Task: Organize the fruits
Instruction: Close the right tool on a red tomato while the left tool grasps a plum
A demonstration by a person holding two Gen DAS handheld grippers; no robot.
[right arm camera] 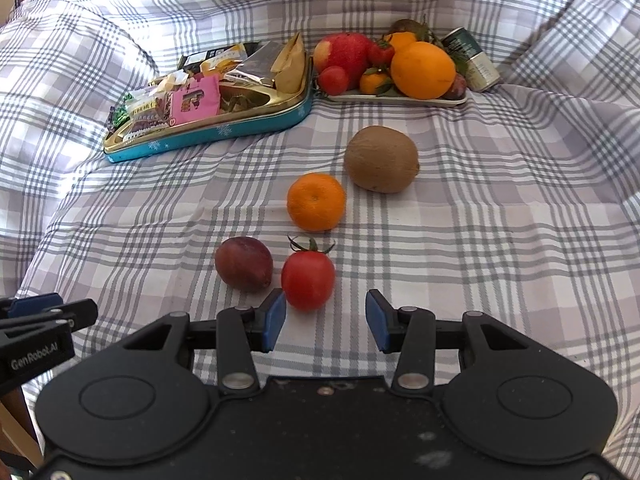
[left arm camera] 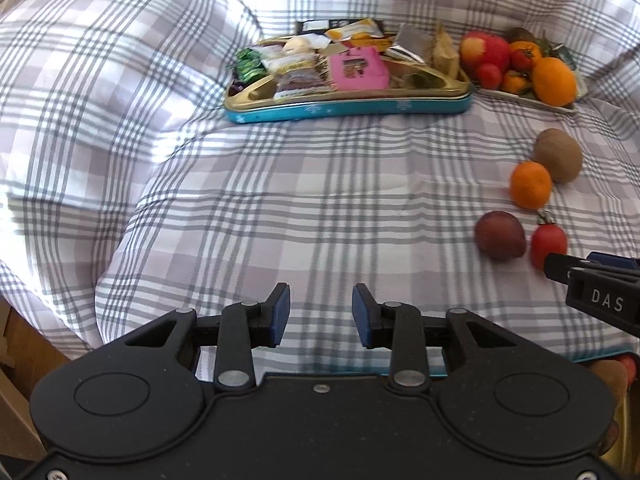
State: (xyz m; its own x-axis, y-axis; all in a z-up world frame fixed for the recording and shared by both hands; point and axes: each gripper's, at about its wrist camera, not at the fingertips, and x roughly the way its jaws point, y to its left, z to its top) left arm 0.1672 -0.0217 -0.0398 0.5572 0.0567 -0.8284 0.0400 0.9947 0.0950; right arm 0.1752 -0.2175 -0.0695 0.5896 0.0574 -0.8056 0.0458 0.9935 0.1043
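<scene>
Right tongs (right arm camera: pixel 326 322) parted w/ nothing gripped, tomato (right arm camera: pixel 308 279) just ahead, lower centre, off to the left pad. Shift left to centre it, then squeeze gently, it's soft. Left tongs (left arm camera: pixel 320 316) also empty, a gap showing betw. pads. Fruit tray (right arm camera: pixel 400 98) upper centre on the bed (right arm camera: pixel 500 220).

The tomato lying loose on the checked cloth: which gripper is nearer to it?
Right. The right gripper has the tomato just ahead, by its left finger. The left gripper is farther away, off to the tomato's left.
</scene>
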